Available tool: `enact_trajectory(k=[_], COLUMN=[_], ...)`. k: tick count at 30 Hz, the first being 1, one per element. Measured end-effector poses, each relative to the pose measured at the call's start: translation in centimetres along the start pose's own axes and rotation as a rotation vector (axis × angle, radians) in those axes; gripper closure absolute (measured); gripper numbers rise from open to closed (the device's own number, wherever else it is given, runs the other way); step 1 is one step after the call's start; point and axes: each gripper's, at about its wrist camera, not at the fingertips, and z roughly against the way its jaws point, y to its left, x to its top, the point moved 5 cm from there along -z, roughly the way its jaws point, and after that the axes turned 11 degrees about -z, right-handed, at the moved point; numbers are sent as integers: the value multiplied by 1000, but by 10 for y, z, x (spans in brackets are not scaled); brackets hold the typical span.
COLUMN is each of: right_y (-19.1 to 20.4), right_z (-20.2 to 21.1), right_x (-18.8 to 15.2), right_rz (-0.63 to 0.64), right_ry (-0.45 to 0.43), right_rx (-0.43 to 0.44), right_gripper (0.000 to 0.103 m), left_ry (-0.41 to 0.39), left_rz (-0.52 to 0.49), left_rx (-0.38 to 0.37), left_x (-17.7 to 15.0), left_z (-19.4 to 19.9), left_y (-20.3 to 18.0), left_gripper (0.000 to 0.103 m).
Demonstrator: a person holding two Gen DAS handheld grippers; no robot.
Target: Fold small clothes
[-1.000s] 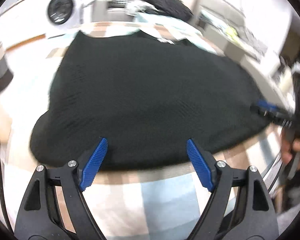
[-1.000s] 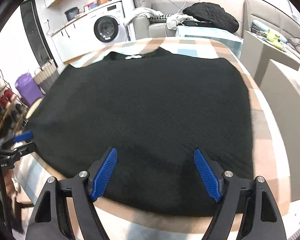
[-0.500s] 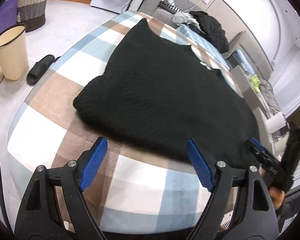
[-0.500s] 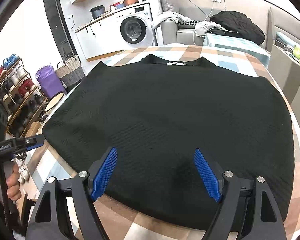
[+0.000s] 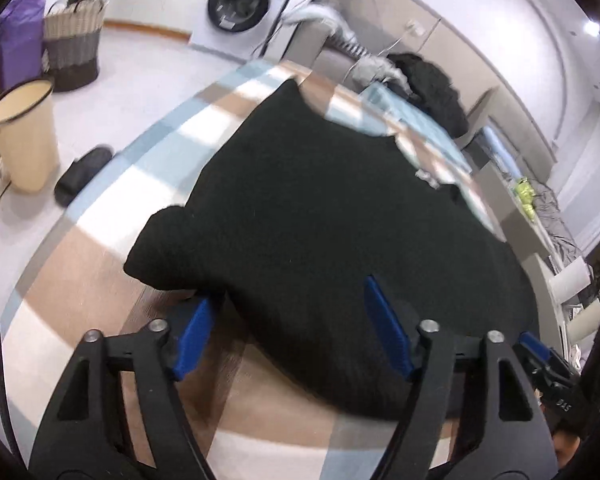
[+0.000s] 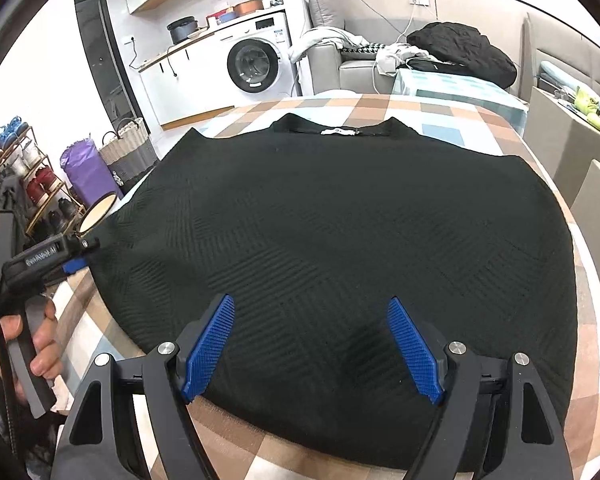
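Observation:
A black knit sweater (image 6: 340,240) lies flat on the checked table (image 6: 440,112), collar at the far side. My left gripper (image 5: 290,292) is at the sweater's near left corner (image 5: 168,252). Its jaws are closing: the left pad (image 5: 192,336) is tucked partly under the hem and the right pad (image 5: 384,320) rests on top of the cloth, still with a wide gap. That gripper (image 6: 74,264) also shows at the sweater's left edge, held by a hand (image 6: 40,344). My right gripper (image 6: 310,340) stands open over the near hem, gripping nothing, and appears again (image 5: 540,360) at the lower right.
Beyond the table stand a washing machine (image 6: 256,64) and a sofa with a black pile of clothes (image 6: 460,52). On the floor to the left are a cream bucket (image 5: 24,136), a wicker basket (image 5: 72,52), a slipper (image 5: 82,176) and a shoe rack (image 6: 8,176).
My left gripper has rolled and moved in onto the sweater's near left corner, and its jaws have narrowed around the hem. The right gripper has held still for the last half second.

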Motion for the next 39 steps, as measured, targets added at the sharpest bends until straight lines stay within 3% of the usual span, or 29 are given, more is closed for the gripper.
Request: enact_trajectory(k=[3, 9, 13, 21, 23, 25, 27, 31, 39], right_y=[0, 3, 5, 7, 6, 4, 2, -2, -11], right_z=[-1, -4, -5, -11, -10, -12, -14, -14, -20], right_x=[1, 1, 2, 3, 2, 3, 2, 2, -1], right_rz=[-6, -11, -1, 9, 8, 0, -10, -26, -48], right_ry=[3, 10, 16, 24, 25, 29, 36, 40, 66], right_rx=[-4, -5, -6, 6, 2, -1, -8, -20, -36], right_gripper=[22, 22, 22, 22, 22, 22, 22, 22, 22], left_ry=[-34, 44, 36, 44, 34, 28, 23, -43, -66], left_rz=[-46, 19, -56, 25, 43, 14, -4, -18, 8], left_rx=[5, 62, 177, 134, 113, 122, 99, 89, 89], left_x=[7, 6, 5, 10, 14, 19, 21, 26, 16], left_z=[0, -20, -18, -27, -31, -36, -38, -19, 2], left_y=[-6, 11, 15, 33, 35, 32, 28, 23, 28], left_gripper=[36, 36, 36, 35, 40, 73, 85, 87, 87])
